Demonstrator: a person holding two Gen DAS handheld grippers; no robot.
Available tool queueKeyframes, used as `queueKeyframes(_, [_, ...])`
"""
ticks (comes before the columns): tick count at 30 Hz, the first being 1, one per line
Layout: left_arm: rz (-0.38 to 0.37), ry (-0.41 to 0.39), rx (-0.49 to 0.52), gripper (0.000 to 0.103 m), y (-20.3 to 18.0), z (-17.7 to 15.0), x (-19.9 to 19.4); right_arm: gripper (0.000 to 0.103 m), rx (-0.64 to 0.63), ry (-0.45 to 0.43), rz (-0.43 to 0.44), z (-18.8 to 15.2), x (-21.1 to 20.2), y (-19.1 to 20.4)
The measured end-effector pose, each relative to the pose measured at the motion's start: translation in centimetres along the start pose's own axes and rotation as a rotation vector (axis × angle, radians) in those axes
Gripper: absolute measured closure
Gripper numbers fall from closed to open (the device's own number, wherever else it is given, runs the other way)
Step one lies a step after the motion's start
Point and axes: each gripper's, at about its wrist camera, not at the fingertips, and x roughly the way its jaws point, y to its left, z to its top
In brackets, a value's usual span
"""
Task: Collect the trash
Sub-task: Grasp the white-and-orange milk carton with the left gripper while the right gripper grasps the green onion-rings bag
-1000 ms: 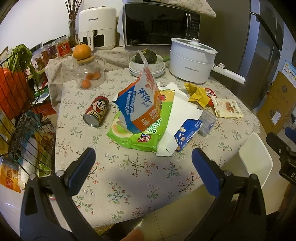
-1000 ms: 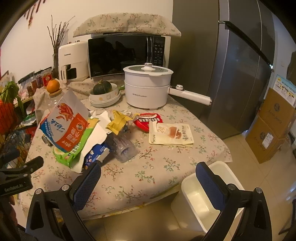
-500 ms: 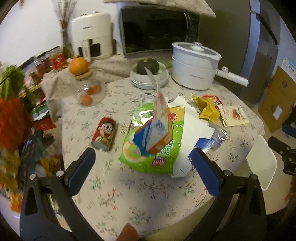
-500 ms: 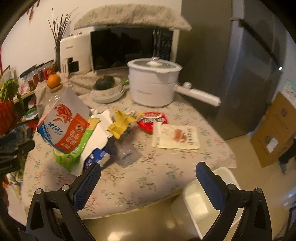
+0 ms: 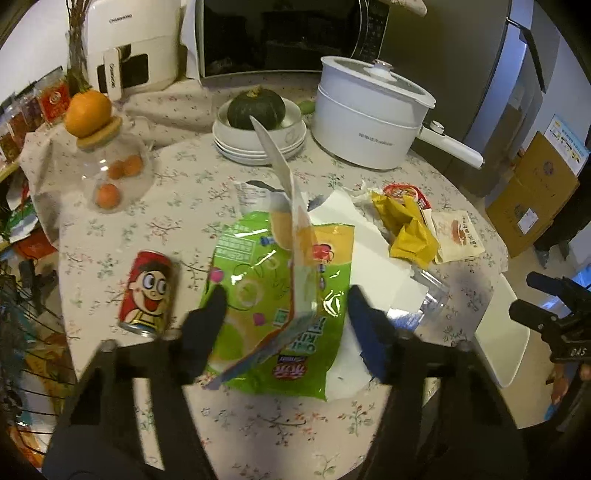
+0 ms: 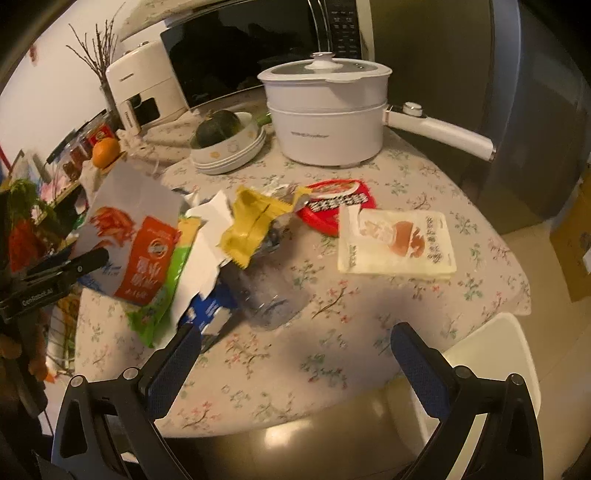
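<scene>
Trash lies on a round floral table point(image 5: 258, 413). An upright orange-and-blue snack bag point(image 5: 295, 266) stands on a flat green bag point(image 5: 251, 295); it also shows in the right wrist view point(image 6: 136, 240). My left gripper point(image 5: 284, 328) is open, its fingers either side of the upright bag. Nearby lie a red can point(image 5: 147, 291), white paper point(image 5: 369, 254), a yellow wrapper point(image 6: 251, 225), a clear plastic cup point(image 6: 269, 291), a red packet point(image 6: 340, 206) and a cream pouch point(image 6: 395, 243). My right gripper point(image 6: 291, 365) is open and empty over the table's near edge.
A white bin point(image 6: 491, 362) stands on the floor by the table's right side. At the back are a white pot point(image 5: 369, 114), stacked bowls holding a squash point(image 5: 258, 129), a glass jar topped by an orange point(image 5: 107, 166) and a microwave point(image 5: 288, 33). A wire rack point(image 5: 22, 332) stands left.
My left gripper has moved forward and down over the table until its fingers flank the upright bag. My right gripper has moved closer to the table.
</scene>
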Motion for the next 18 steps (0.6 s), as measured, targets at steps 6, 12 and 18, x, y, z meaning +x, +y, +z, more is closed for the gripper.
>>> queueKeyframes(6, [-0.021,-0.028,-0.03,0.097,0.1,0.3,-0.4,0.0,0.04,0.022,-0.023,0.6,1.4,-1.9])
queueKeyframes(12, [-0.067,-0.142,-0.074,0.098,0.9,0.3,-4.2,0.0,0.047,0.018,0.019,0.9,1.7,-1.3])
queueKeyframes(18, [-0.069,-0.218,-0.104,0.099,2.7,-0.8,-7.5,0.001,0.069,0.014,0.132,1.7,2.3,1.5])
